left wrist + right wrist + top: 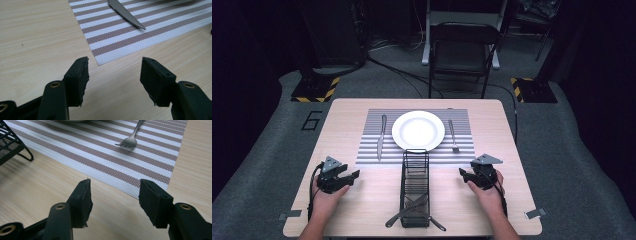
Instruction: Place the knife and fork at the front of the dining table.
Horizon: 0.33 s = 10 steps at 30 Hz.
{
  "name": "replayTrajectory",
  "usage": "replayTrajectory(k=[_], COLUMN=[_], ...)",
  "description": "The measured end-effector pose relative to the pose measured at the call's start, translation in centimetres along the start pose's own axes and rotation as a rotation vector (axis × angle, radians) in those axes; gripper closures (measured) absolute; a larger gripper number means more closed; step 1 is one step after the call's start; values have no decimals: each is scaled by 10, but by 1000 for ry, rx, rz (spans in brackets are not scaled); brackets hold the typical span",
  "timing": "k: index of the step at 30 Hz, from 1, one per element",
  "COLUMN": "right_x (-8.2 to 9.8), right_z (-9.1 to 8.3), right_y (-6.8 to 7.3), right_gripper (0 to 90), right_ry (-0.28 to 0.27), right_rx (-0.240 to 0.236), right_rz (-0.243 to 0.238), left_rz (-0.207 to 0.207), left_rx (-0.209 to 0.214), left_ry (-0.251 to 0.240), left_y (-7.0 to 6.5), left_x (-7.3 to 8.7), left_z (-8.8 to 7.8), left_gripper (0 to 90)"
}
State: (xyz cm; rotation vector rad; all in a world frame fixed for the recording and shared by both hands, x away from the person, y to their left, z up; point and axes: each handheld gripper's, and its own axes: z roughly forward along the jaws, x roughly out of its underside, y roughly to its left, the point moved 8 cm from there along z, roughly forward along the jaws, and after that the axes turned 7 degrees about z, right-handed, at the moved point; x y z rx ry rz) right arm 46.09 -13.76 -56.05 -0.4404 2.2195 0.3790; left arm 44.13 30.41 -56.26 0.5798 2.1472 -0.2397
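**Two empty grippers over a set table**

The left gripper [343, 176] and right gripper [472, 174] both stand apart-jawed, holding nothing. The knife [126, 13] lies ahead of the left; the fork [130, 138] lies ahead of the right.

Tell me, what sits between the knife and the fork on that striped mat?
A white plate lies between the knife and the fork on the striped placemat, as the high view shows.

Black folding chair [464, 50] beyond the table, hazard-striped bases [314, 90] alongside.
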Motion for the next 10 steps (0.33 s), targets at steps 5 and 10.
replayTrajectory(k=[5,10], right_x=[1,4], right_z=[-1,-3], right_y=[0,-3], right_gripper=[414,397], right_ry=[2,9], right_rx=[0,22], right_rz=[1,-4], left_rz=[4,4], left_rx=[-12,-33], left_ry=[19,50], left_y=[3,8], left_x=[2,5], left_z=[4,6], left_gripper=[390,391])
